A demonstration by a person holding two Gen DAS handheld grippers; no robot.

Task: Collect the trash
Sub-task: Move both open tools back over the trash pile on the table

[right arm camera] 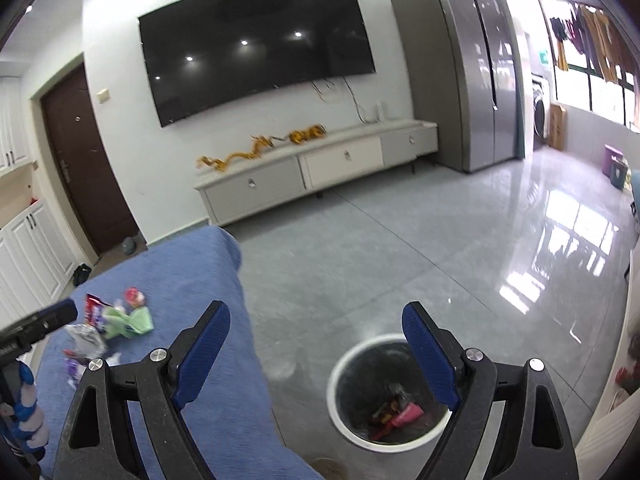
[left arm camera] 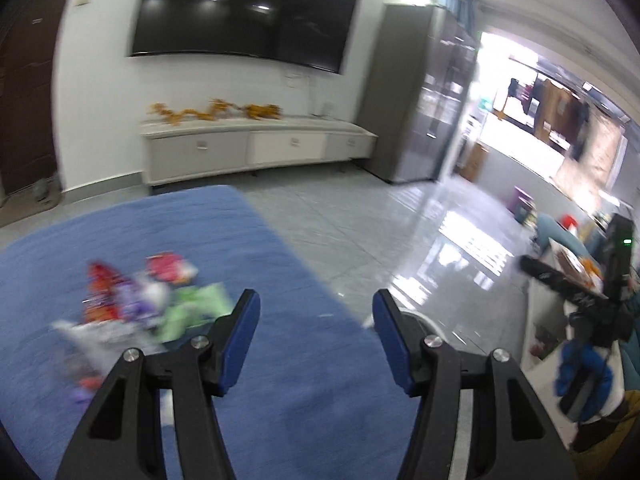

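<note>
**Both grippers empty above the wrapper pile and the bin**

Left wrist view: the left gripper (left arm camera: 316, 312) has its blue-padded jaws spread apart with nothing between them. Below and to its left a heap of trash wrappers (left arm camera: 136, 300) lies on a blue cloth-covered table (left arm camera: 280, 400); the heap is blurred, but red-orange, pink, purple, light green and silvery pieces can be made out, crumpled and overlapping. Beyond the table's far edge runs a glossy grey tiled floor (left arm camera: 360, 232). On the white wall hangs a dark television (left arm camera: 246, 14) over a low white cabinet (left arm camera: 256, 148) that carries orange-gold ornaments (left arm camera: 216, 112). A tall grey refrigerator (left arm camera: 416, 96) stands to the right of the cabinet.

Right wrist view: the right gripper (right arm camera: 316, 336) is likewise wide open and holds nothing. Beneath it, on the floor just beside the table's edge, stands a round trash bin (right arm camera: 340, 408) with a white rim and dark inside; red and pink wrappers (right arm camera: 396, 412) already lie at its bottom. The remaining pile sits on the table to the left, sharper here: a green packet (right arm camera: 132, 322), a red one, a crinkled silver one. The tip of the left gripper enters at the left edge, just beside the pile. A brown door (right arm camera: 88, 160) is left of the television.
</note>
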